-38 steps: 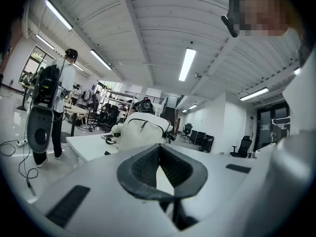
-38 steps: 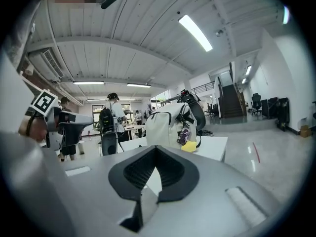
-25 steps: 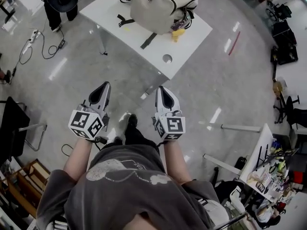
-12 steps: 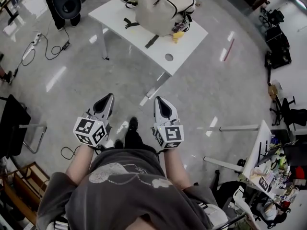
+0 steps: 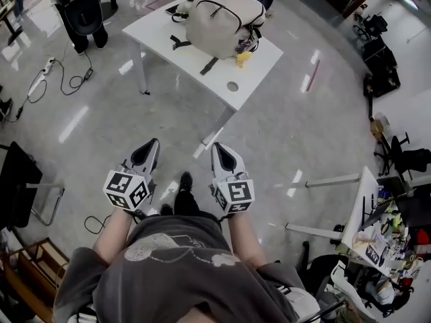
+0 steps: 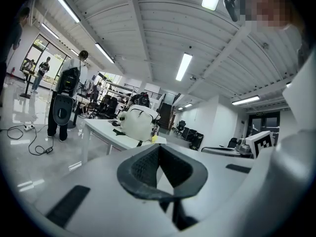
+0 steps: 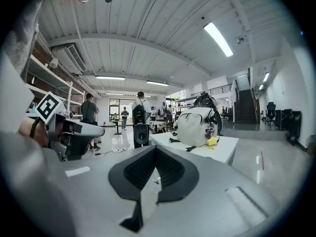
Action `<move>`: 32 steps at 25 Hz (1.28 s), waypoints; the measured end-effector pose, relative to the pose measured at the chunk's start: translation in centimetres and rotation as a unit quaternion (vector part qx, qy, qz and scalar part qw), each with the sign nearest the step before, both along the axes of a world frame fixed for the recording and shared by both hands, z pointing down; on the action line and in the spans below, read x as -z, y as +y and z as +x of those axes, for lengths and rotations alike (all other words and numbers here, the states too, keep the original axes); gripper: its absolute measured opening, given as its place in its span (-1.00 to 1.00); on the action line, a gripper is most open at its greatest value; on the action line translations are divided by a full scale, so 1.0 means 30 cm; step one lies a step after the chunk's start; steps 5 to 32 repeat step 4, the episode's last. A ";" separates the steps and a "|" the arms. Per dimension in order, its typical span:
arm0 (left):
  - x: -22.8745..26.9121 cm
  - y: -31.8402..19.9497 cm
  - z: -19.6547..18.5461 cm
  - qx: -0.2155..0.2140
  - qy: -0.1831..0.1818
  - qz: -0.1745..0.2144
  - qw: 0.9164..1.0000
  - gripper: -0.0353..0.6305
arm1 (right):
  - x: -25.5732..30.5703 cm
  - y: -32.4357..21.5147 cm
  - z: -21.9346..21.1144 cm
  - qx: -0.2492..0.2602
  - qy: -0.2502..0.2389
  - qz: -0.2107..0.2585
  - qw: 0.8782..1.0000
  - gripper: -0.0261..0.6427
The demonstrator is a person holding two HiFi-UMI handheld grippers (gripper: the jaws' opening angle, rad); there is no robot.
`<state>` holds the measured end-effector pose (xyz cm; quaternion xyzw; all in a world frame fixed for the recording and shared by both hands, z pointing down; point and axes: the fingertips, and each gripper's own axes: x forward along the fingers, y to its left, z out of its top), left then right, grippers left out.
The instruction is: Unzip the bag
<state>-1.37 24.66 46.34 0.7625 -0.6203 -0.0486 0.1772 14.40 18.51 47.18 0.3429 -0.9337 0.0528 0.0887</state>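
White and puffy, the bag (image 5: 222, 20) sits on a white table (image 5: 259, 62), far out in front of both our grippers. We hold the left gripper (image 5: 151, 144) and the right gripper (image 5: 218, 147) side by side, low down near our tummy. Under them is the shiny grey floor (image 5: 283, 133). Both grippers point ahead toward the table.

The left gripper's jaws are pressed tight together, with nothing between them. The right gripper's jaws are pressed together too, and it holds nothing. Neither gripper touches the bag, which is well apart from them.

Thin black lines run over the top of the bag. A small yellow thing (image 5: 242, 57) lies just beside the bag, on the right gripper's side. A black strap (image 5: 210, 65) lies flat on the table, on the side of the bag that faces the grippers. We see a round hole (image 5: 232, 86) in the table near the corner closest to the right gripper.

Our black shoes (image 5: 183, 187) show between the two grippers. Far off to the left of the left gripper, a black cable (image 5: 67, 73) lies on the floor. A person in dark clothes (image 5: 81, 5) stands past it.
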 end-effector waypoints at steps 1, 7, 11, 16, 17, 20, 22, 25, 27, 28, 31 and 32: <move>0.001 0.001 -0.004 0.000 0.001 0.000 1.000 -0.88 | -0.001 0.002 -0.006 0.001 0.000 0.000 1.000 -0.93; 0.008 0.001 -0.013 -0.001 0.003 0.002 1.000 -0.88 | 0.003 0.011 -0.023 0.005 0.001 0.001 1.000 -0.93; 0.008 0.001 -0.013 -0.001 0.003 0.002 1.000 -0.88 | 0.003 0.011 -0.023 0.005 0.001 0.001 1.000 -0.93; 0.008 0.001 -0.013 -0.001 0.003 0.002 1.000 -0.88 | 0.003 0.011 -0.023 0.005 0.001 0.001 1.000 -0.93; 0.008 0.001 -0.013 -0.001 0.003 0.002 1.000 -0.88 | 0.003 0.011 -0.023 0.005 0.001 0.001 1.000 -0.93; 0.008 0.001 -0.013 -0.001 0.003 0.002 1.000 -0.88 | 0.003 0.011 -0.023 0.005 0.001 0.001 1.000 -0.93; 0.008 0.001 -0.013 -0.001 0.003 0.002 1.000 -0.88 | 0.003 0.011 -0.023 0.005 0.001 0.001 1.000 -0.93; 0.008 0.001 -0.013 -0.001 0.003 0.002 1.000 -0.88 | 0.003 0.011 -0.023 0.005 0.001 0.001 1.000 -0.93; 0.008 0.001 -0.013 -0.001 0.003 0.002 1.000 -0.88 | 0.003 0.011 -0.023 0.005 0.001 0.001 1.000 -0.93; 0.008 0.001 -0.013 -0.001 0.003 0.002 1.000 -0.88 | 0.003 0.011 -0.023 0.005 0.001 0.001 1.000 -0.93; 0.008 0.001 -0.013 -0.001 0.003 0.002 1.000 -0.88 | 0.003 0.011 -0.023 0.005 0.001 0.001 1.000 -0.93; 0.008 0.001 -0.013 -0.001 0.003 0.002 1.000 -0.88 | 0.003 0.011 -0.023 0.005 0.001 0.001 1.000 -0.93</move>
